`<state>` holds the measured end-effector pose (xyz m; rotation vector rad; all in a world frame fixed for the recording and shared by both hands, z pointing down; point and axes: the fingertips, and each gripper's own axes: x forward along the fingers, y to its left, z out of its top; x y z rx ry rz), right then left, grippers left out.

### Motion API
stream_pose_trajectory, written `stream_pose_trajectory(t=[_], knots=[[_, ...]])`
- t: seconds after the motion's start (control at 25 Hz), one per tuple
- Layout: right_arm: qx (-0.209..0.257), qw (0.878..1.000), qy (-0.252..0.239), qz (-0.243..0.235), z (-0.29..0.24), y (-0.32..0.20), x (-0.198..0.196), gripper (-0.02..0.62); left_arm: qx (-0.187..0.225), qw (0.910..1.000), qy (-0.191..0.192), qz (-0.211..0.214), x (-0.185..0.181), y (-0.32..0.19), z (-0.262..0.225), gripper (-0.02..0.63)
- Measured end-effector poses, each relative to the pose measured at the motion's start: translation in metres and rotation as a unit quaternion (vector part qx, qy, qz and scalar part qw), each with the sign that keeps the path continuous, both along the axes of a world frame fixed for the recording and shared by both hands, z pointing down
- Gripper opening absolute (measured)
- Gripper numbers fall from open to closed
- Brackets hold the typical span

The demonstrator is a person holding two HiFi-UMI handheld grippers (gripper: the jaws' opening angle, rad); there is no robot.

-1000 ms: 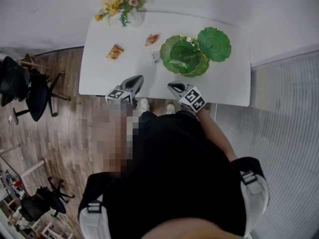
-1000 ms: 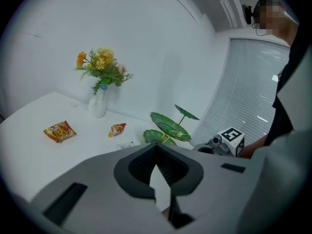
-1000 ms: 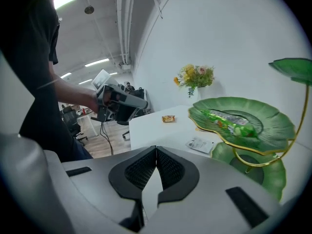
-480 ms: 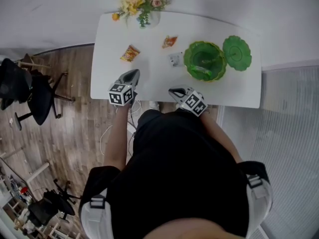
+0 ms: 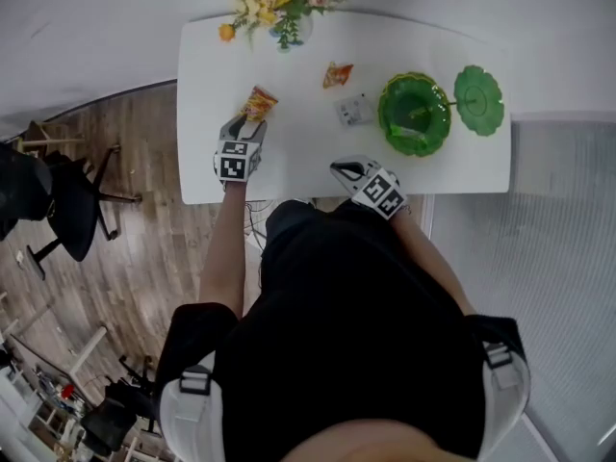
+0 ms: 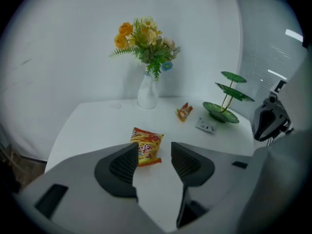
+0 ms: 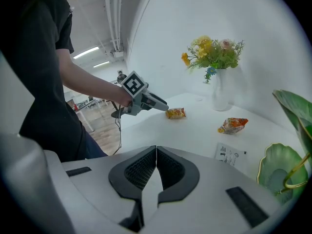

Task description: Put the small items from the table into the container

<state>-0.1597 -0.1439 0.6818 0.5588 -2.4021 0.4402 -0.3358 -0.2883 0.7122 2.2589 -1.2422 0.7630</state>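
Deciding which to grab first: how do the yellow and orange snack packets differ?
The yellow snack packet lies ahead of the left gripper, its empty jaws opening; the orange snack packet lies farther off, nearer the green tiered dish. The yellow lies flat; the orange looks crumpled. Both rest on the table.

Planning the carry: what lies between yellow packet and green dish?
Head view: an orange packet and a white sachet, between the yellow packet and green dish.

Bright, even light; fisheye-warped edges

Two snack packets; one sachet, dish, vase.
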Motion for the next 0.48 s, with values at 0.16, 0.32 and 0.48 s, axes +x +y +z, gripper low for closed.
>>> stream_pose_trajectory(t=[0.16, 0.32, 0.48], knots=[[-0.008, 1.000, 0.008, 0.004, 0.005, -0.004, -0.007, 0.023, -0.010, 0.9993, -0.036, 0.005, -0.008, -0.014, 0.026, 0.251], [-0.014, 1.000, 0.016, 0.011, 0.008, -0.006, -0.006, 0.024, -0.012, 0.9988, -0.048, 0.004, -0.010, -0.025, 0.041, 0.325], [-0.020, 0.999, 0.020, 0.021, 0.013, -0.008, -0.002, 0.023, -0.024, 0.9988, -0.042, 0.007, -0.005, -0.030, 0.049, 0.333]])
